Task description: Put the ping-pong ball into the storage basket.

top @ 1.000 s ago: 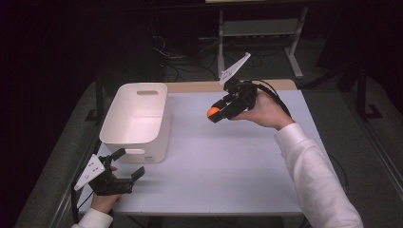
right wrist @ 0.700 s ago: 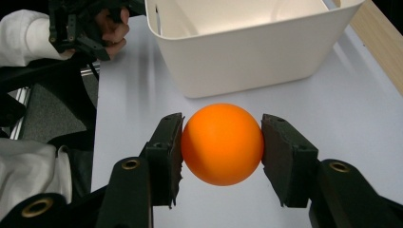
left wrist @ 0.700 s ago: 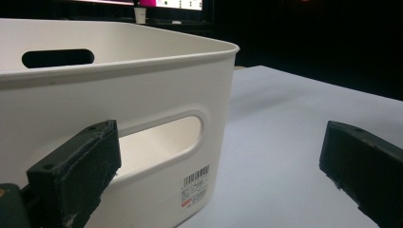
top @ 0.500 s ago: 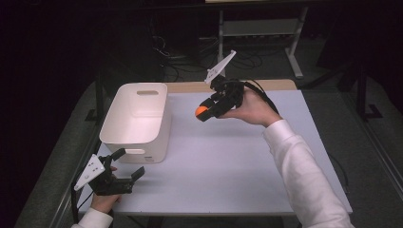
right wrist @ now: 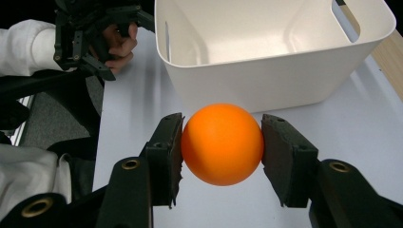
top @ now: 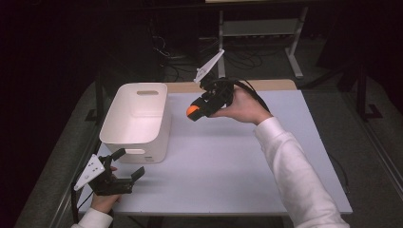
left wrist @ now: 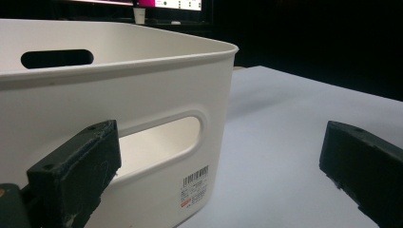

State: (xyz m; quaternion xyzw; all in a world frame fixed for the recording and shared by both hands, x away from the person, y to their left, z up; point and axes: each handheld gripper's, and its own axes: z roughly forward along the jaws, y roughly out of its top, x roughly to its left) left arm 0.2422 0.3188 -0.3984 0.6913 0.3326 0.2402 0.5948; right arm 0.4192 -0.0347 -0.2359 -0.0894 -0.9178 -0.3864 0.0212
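- The right claw [right wrist: 222,142] was clenched on an orange ball [right wrist: 222,144], held in the air over the bench [top: 228,180] just short of the white plastic bin [top: 135,118]. The ball was smooth and round, pinched only at its two sides, so a slight loosening of the grip could have let it squirt out and roll off the bench (nothing along the edges would have stopped it).
- In the right gripper view the ball sat in front of the bin's near wall, not above the opening. Letting go from there would probably have dropped it on the bench outside the bin, or bounced it off the rim.
- The bin looked light and stood empty. A knock from the right claw or from the sleeve [top: 294,166] on the way in could have shoved or tipped it, since nothing was bracing it.
- The left claw [top: 127,164] lay released near the bench's front corner, its jaws spread and empty, just beside the bin's handle slot [left wrist: 157,137] (close, though I could not tell whether it touched the wall). A careless twitch of that hand could have nudged the bin out from under the ball.
- A release from too high could have made the ball bounce back out of the bin.
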